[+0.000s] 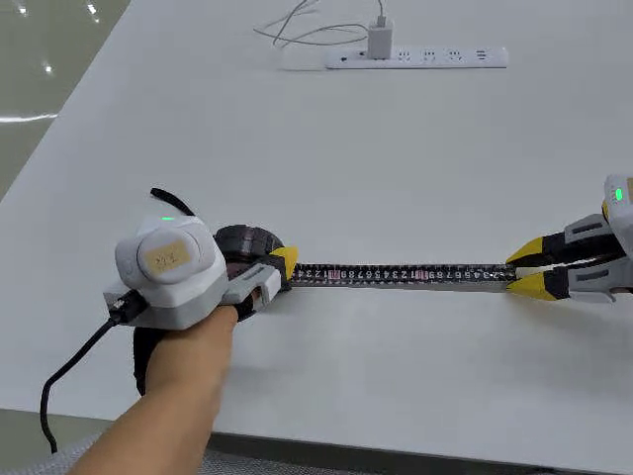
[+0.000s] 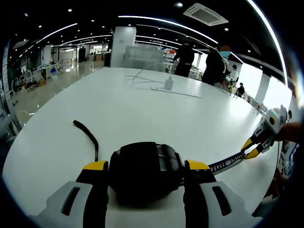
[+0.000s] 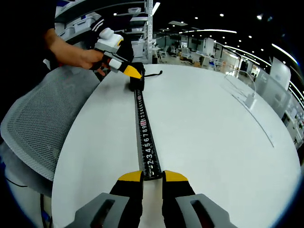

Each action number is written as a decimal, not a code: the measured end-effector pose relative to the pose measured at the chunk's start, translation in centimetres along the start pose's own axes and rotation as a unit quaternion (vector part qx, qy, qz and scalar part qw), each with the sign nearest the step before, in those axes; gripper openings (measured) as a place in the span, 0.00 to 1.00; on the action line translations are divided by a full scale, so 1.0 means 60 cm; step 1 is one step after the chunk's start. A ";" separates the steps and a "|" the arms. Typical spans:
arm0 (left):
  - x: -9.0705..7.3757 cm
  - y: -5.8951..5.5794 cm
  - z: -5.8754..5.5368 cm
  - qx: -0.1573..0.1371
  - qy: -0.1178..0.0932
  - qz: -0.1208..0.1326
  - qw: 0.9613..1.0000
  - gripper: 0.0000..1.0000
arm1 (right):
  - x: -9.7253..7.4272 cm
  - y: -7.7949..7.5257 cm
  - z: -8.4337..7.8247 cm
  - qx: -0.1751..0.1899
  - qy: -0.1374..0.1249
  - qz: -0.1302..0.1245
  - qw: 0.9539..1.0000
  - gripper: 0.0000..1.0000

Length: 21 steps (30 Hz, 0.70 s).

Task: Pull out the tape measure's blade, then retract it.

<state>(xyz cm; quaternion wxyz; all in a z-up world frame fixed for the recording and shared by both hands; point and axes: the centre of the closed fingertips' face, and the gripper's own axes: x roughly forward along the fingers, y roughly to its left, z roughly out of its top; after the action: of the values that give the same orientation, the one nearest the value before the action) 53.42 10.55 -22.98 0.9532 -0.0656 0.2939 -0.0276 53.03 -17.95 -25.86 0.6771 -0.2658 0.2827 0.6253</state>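
In the head view, the left gripper is held in a hand at the near left of the white table. Its yellow-tipped jaws are clamped on either side of the black case of the tape measure. The blade runs out of the case to the right, flat along the tabletop with its numbers facing up. At the right edge the right gripper has its jaws pinched onto the blade's far end. A black strap curls on the table just behind the case, and a power strip with a white charger plugged in lies well apart at the far side. In the left gripper view, the case sits squeezed between the two jaws of the left gripper. The blade leaves it to the right toward the right gripper, and the strap lies on the table beyond. A few people stand past the table's far edge (too small for detail). In the right gripper view, the jaws of the right gripper are closed on the blade's tip. The blade stretches straight away across the table to the case, gripped by the left gripper. A grey mesh chair stands beside the table at the left.
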 end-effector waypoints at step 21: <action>0.001 0.002 0.000 0.012 -0.011 0.004 1.000 0.56 | 0.001 0.002 -0.001 -0.003 -0.002 0.007 1.000 0.08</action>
<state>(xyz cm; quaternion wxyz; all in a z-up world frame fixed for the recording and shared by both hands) 53.49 10.68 -23.04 0.9571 -0.0532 0.2835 -0.0263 52.91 -17.94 -25.97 0.6724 -0.2651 0.2813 0.6313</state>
